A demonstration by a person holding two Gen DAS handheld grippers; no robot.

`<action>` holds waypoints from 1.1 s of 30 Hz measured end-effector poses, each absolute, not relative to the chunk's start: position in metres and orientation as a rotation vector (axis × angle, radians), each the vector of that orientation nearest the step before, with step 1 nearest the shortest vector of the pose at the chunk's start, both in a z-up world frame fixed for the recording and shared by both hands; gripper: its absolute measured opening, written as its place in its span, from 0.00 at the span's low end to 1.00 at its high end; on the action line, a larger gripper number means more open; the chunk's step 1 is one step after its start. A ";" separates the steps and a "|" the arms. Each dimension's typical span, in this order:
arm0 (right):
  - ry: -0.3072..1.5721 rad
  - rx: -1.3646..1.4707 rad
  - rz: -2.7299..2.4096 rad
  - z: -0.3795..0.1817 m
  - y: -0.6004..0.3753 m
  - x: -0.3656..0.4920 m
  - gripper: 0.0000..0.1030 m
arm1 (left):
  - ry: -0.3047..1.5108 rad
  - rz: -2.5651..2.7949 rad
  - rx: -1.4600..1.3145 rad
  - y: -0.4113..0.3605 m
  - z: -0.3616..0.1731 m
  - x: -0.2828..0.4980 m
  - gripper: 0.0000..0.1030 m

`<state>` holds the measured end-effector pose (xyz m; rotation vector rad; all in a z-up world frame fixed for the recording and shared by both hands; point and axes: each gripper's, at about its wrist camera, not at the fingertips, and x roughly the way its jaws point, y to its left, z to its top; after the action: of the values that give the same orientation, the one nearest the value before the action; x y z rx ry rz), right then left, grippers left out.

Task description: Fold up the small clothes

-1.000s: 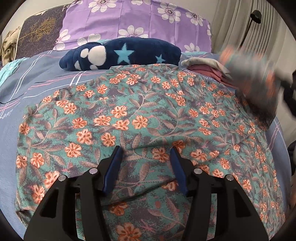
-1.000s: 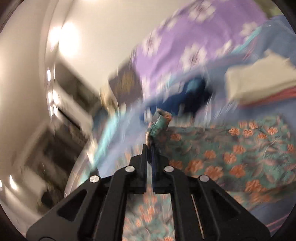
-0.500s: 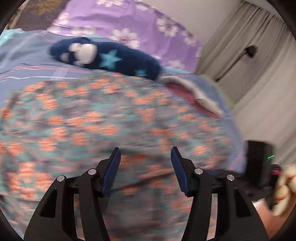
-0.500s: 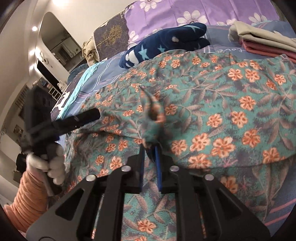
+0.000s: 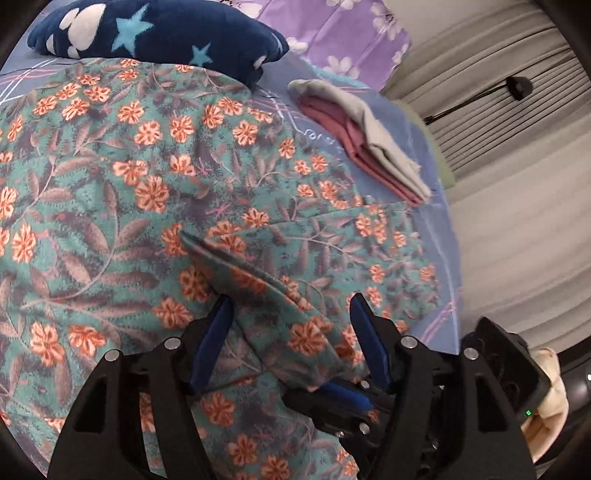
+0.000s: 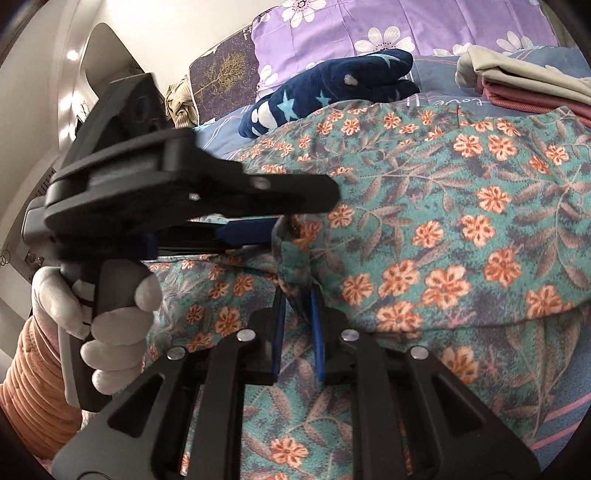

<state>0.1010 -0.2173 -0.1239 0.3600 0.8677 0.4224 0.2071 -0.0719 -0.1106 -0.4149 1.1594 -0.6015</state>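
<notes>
A teal garment with orange flowers [image 5: 147, 184] [image 6: 461, 240] lies spread over the blue bedsheet. One flap is folded over, and its edge runs up from between my left gripper's fingers. My left gripper [image 5: 291, 306] hovers over that fold with its jaws opening and the pads clear of the cloth. In the right wrist view the left gripper [image 6: 303, 212] reaches in from the left, held by a white-gloved hand [image 6: 110, 314]. My right gripper [image 6: 297, 295] [image 5: 343, 398] sits low on the garment. Its pads stand a narrow gap apart with a raised ridge of the cloth loosely between them.
A navy plush with stars [image 5: 159, 33] [image 6: 332, 85] lies behind the garment. A folded stack of pink and grey clothes [image 5: 369, 147] [image 6: 517, 81] sits at the back right. Purple flowered pillows [image 6: 369, 29] line the headboard. Pale curtains [image 5: 517, 129] hang past the bed's right edge.
My left gripper swung right and turned until it is beside the right gripper. The right gripper came down with the pinched cloth onto the bed and its jaws parted a little.
</notes>
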 end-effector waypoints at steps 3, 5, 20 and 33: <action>0.846 0.362 0.421 -0.120 -0.219 0.097 0.14 | 1.150 -0.573 -0.331 -0.080 -0.105 0.208 0.06; 0.792 0.375 0.431 -0.114 -0.222 0.090 0.15 | 1.128 -0.587 -0.340 -0.078 -0.098 0.210 0.04; 0.795 0.569 0.151 -0.124 -0.278 0.088 0.26 | 0.791 -0.595 -0.286 -0.023 0.032 0.188 0.04; 0.808 0.463 0.115 -0.124 -0.261 0.090 0.29 | 0.773 -0.377 -0.310 0.100 0.023 0.174 0.04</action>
<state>0.0905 -0.2607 -0.1239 0.4629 0.8078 0.1153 0.1737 0.1000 0.0227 -0.3095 0.7728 -0.3769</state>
